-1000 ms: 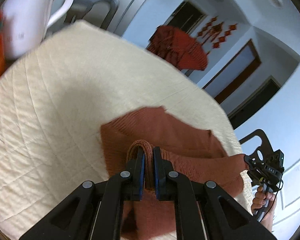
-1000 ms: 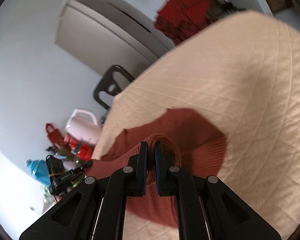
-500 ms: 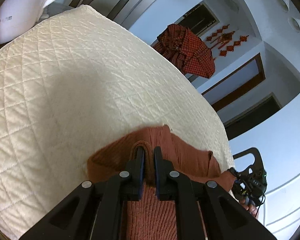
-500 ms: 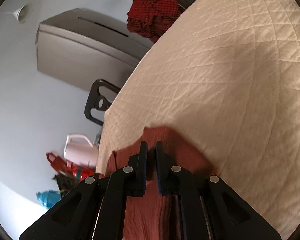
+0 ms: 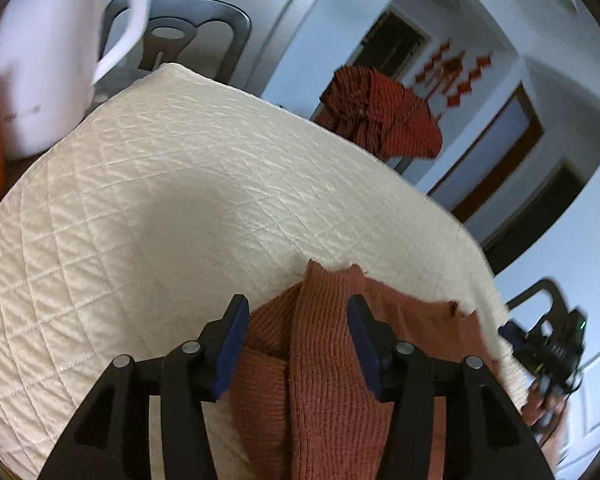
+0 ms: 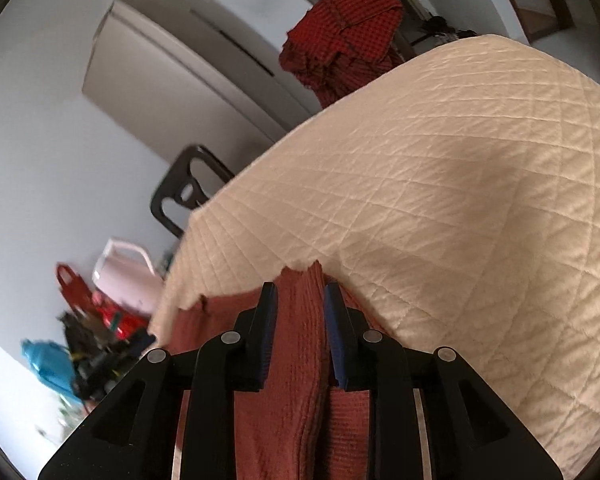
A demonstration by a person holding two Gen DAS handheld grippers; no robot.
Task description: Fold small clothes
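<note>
A rust-brown knitted garment [image 5: 324, 380] lies near the front of a cream quilted cover [image 5: 160, 200]. A raised fold of it runs between the jaws of my left gripper [image 5: 296, 304]. Those jaws are opening and stand well apart, with neither pad pressing the knit. In the right wrist view the same garment [image 6: 296, 380] sends a narrow ridge up between the jaws of my right gripper [image 6: 300, 288]. These jaws are opening too, with a smaller gap that the ridge nearly fills. The garment's near part is hidden under both grippers.
The quilted cover [image 6: 440, 200] stretches far beyond the garment. A white jug [image 5: 40, 60] and a dark chair back [image 5: 188, 36] stand past its far left edge. A red checked cloth [image 5: 380, 116] hangs behind. Bags and a pink jug [image 6: 124, 276] sit at the left.
Both grippers were shut on a pinched fold of the garment and have now let it go, jaws spreading. The left jaws have spread wider than the right.
</note>
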